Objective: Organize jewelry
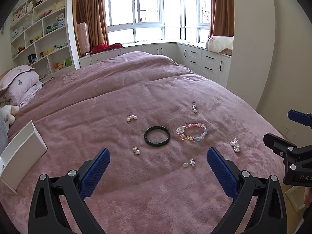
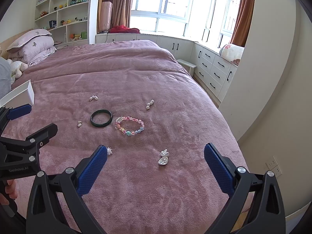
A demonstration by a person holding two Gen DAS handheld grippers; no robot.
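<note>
Both empty, jaws wide: left hand-held gripper (image 1: 158, 159), right hand-held gripper (image 2: 155, 155); rigid, likely slick green bangle (image 1: 157, 136) mid-bed (image 1: 136, 78), just left of bead bracelet (image 1: 192, 131); best pinched across rim.

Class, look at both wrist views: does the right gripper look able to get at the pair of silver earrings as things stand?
Probably yes. The right gripper is open, and the silver earrings lie on the pink blanket between its fingers, with nothing over them. The left gripper is off to the side.
</note>
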